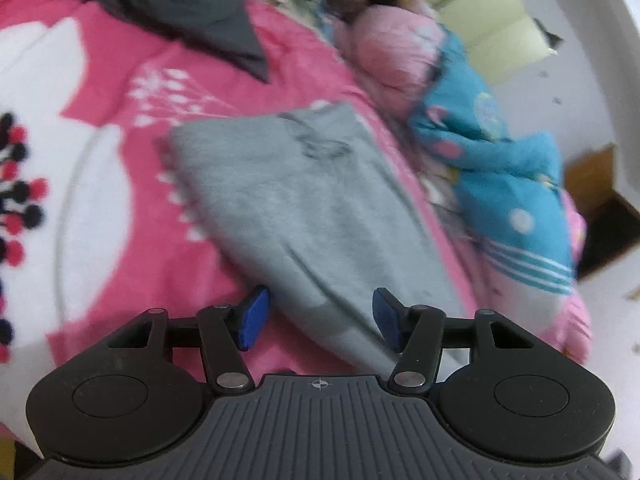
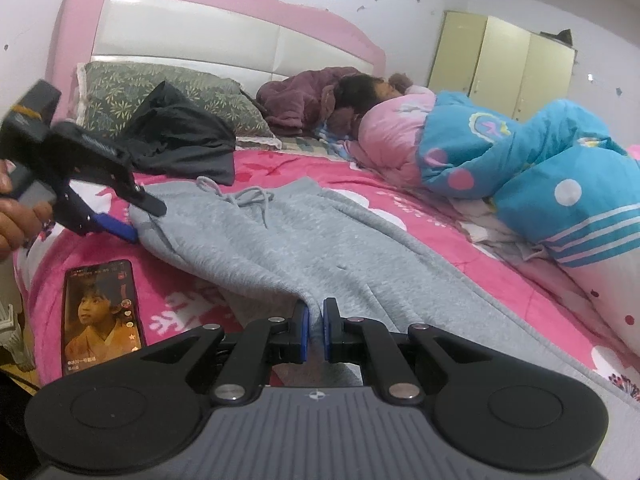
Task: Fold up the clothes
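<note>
Grey sweatpants [image 2: 320,240] lie spread across the pink bedcover [image 2: 280,168], drawstring waistband toward the headboard. My right gripper [image 2: 316,326] is shut on a pinch of the grey fabric at the near edge. My left gripper [image 2: 148,222], held by a hand [image 2: 16,216], sits at the waistband's left corner. In the left wrist view the left gripper [image 1: 320,318] stands open, and the sweatpants [image 1: 300,200] pass between its blue pads [image 1: 254,316] without being pressed.
A phone [image 2: 102,316] with a lit screen lies on the bed at the near left. A dark garment [image 2: 180,144] is heaped against a patterned pillow [image 2: 160,96]. A person lies under a pink and blue quilt [image 2: 500,160] on the right. A wardrobe [image 2: 504,64] stands behind.
</note>
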